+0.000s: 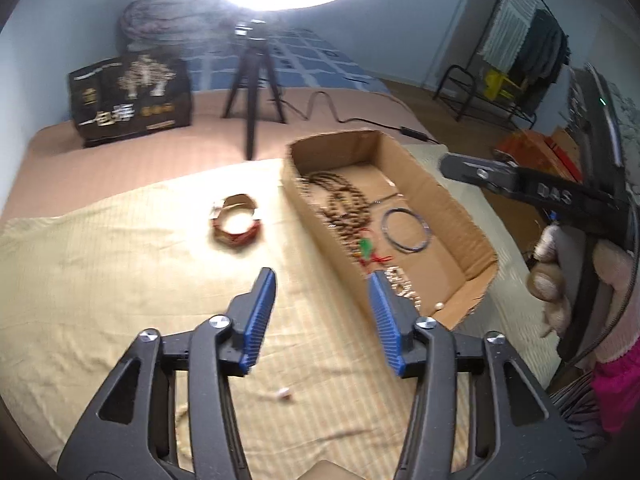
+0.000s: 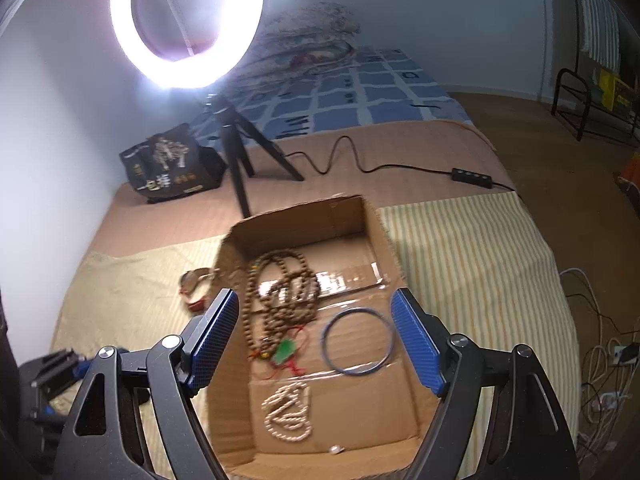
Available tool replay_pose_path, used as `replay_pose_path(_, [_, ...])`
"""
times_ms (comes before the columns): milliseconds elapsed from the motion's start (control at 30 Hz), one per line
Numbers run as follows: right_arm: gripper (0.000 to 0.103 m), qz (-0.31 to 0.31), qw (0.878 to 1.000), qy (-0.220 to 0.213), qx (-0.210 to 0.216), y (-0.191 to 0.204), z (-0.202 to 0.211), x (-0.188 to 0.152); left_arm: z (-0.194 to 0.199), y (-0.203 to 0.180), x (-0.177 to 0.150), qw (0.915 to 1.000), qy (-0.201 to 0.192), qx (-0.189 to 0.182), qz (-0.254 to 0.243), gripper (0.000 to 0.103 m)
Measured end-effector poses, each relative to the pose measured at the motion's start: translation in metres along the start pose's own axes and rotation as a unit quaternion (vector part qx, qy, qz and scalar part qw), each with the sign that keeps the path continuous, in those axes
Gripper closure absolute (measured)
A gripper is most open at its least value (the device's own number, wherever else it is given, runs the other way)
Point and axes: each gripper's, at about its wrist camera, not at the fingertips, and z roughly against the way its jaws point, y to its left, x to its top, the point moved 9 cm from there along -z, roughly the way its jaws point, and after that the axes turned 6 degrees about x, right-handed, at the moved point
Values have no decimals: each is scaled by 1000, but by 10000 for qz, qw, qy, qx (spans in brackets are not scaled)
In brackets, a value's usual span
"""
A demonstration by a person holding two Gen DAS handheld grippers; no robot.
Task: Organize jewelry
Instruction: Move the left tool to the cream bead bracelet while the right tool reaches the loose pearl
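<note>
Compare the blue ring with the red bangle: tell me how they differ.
The blue ring lies inside the cardboard box; the red bangle sits outside it on the yellow cloth. The blue ring is a thin wire-like hoop; the red bangle is a thick, wide band. Both are round, lie flat, and neither tool touches them.

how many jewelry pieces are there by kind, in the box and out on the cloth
Brown bead strands, tangled, so cannot be split: 1 pile, in the cardboard box
Pale bead strand: 1, in the box
Blue ring bangle: 1, in the box
Loose pearl-like bead: 1, in the box
Red bangle: 1, on the cloth
Small pale piece: 1, on the cloth
Total: 6
</note>
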Motion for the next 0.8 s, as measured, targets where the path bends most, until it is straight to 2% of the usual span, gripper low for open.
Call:
replay_pose_path(200, [24, 266, 9993, -35, 250, 30, 6, -8, 18, 41, -5, 9994, -58, 327, 133, 51])
replay_pose_path(367, [24, 406, 9981, -48, 453, 54, 11, -20, 26, 72, -15, 9986, 27, 452, 271, 51])
replay_pose_path(567, [24, 624, 9948, 20, 806, 90, 15, -46, 29, 87, -31, 9980, 181, 576, 191, 51])
replay_pose_path(800, [24, 1165, 9879, 262, 986, 127, 10, -92, 29, 93, -71, 9964, 506, 667, 152, 51])
